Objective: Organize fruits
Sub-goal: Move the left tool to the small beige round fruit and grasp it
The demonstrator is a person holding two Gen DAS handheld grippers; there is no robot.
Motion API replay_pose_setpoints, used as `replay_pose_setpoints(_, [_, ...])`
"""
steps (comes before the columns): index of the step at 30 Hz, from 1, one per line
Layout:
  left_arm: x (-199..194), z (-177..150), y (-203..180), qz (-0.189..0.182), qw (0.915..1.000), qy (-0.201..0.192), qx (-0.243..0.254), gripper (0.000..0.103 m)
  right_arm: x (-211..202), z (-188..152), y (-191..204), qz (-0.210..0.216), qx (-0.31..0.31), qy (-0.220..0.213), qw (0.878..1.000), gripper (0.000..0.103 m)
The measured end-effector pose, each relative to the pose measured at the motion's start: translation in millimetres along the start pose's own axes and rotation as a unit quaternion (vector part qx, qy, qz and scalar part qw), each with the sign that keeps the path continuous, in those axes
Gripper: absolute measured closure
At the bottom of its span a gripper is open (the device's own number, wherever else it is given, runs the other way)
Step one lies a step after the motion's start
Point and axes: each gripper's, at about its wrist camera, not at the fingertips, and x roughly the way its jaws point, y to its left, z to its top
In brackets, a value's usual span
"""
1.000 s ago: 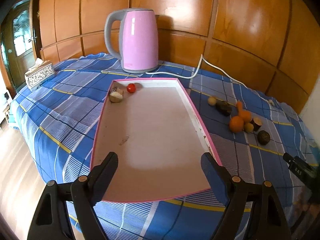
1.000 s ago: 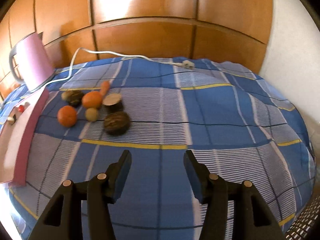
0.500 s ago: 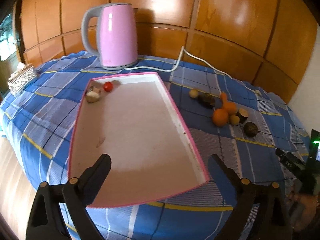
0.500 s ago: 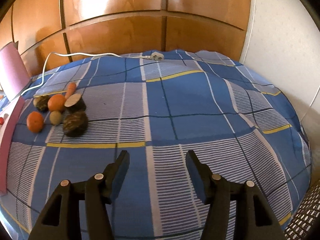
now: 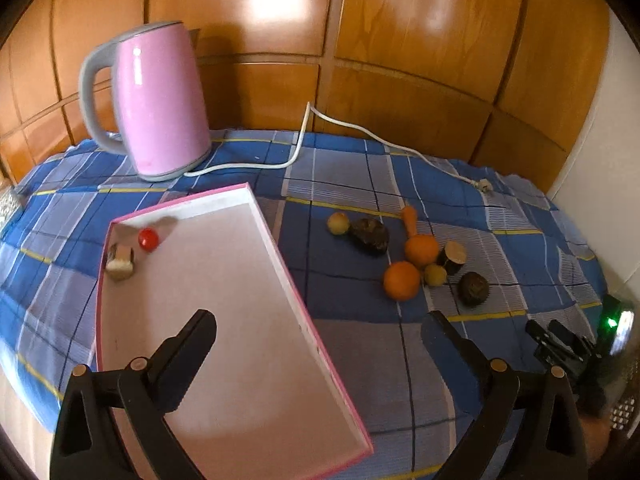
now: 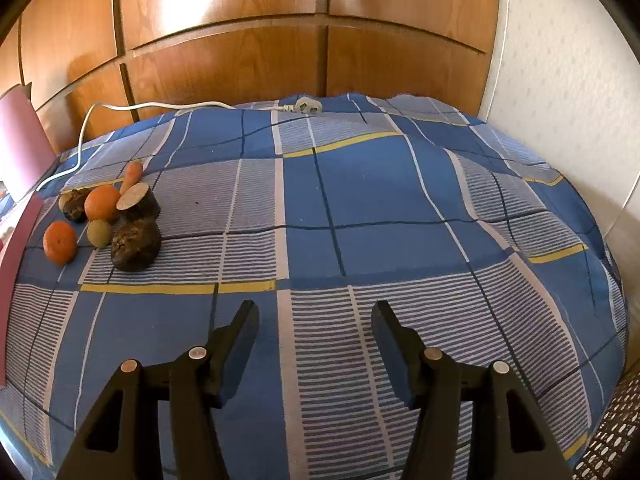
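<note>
Left hand-held gripper (image 5: 322,334) opening, empty; only its view shows tray's (image 5: 280,252) red fruit (image 5: 147,239)

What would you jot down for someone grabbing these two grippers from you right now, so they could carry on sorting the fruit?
Left gripper: jaws opening wide, nothing between them, over the near end of the pink tray.
Right gripper: partly open, empty, above bare blue checked cloth.
Done: a small red fruit and a pale cut piece lie in the tray's far corner.
Left: the pile on the cloth beside the tray, including two oranges, a carrot, small yellow fruits and dark lumpy pieces.
</note>
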Motion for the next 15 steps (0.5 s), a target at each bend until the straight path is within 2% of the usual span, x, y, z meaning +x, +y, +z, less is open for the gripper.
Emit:
replay_pose_setpoints(3, [9.0,19.3,0.0,0.015,0.9999,0.006,0.004,0.000,1.4,-0.3,-2.4,0.003,0.004,-0.001,1.000,0.043])
replay_pose_setpoints(5, [15.8,35.0,4.5,0.014,0.9998,0.008,-0.014,0.008,1.7,0.5,-3.1,0.003,0.003,-0.002,1.000,0.043])
replay_pose_setpoints(9, [43.8,62.5,15.1,-0.030,0.9963,0.049,-0.063,0.023,1.4,2.5,-2.7,0.004,-0.001,-0.008,1.000,0.043])
replay_pose_setpoints(11, [58.9,73.5,16.3,-0.047,0.9937,0.063,-0.079,0.034,1.3,3.6,-2.4,0.005,-0.003,-0.011,1.000,0.043])
replay_pose_setpoints(13, [73.6,80.6,15.5,-0.064,0.9907,0.080,-0.090,0.040,1.8,4.0,-1.1,0.007,-0.006,-0.012,1.000,0.043])
replay_pose_setpoints(15, [91.4,87.5,13.4,-0.067,0.9881,0.098,-0.098,0.047,2.7,3.9,0.3,0.008,-0.009,-0.012,1.000,0.043])
